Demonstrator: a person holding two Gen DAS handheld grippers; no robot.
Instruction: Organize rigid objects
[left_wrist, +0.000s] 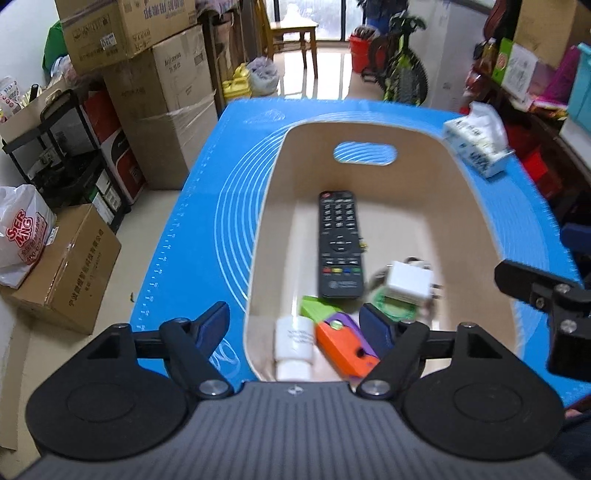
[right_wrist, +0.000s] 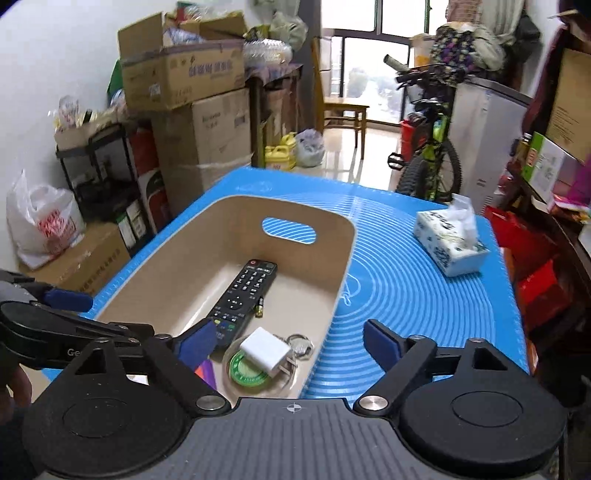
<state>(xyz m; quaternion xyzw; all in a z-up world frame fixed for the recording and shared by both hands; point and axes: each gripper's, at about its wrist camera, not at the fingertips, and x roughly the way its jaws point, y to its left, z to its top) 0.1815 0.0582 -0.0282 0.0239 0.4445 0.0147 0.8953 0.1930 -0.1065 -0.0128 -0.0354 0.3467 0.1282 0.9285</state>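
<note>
Both hand-held grippers, left (left_wrist: 295, 325) and right (right_wrist: 290, 345), gape empty above the bin (right_wrist: 343, 258). Inside lies the remote (left_wrist: 340, 243): light, rigid, probably slick; grasp across its narrow sides.

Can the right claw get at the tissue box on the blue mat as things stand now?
Probably yes. The right claw is open and empty, and the tissue box stands alone on the blue mat, outside the bin.

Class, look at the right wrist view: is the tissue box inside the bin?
No, the tissue box sits on the blue mat, outside the bin.
</note>
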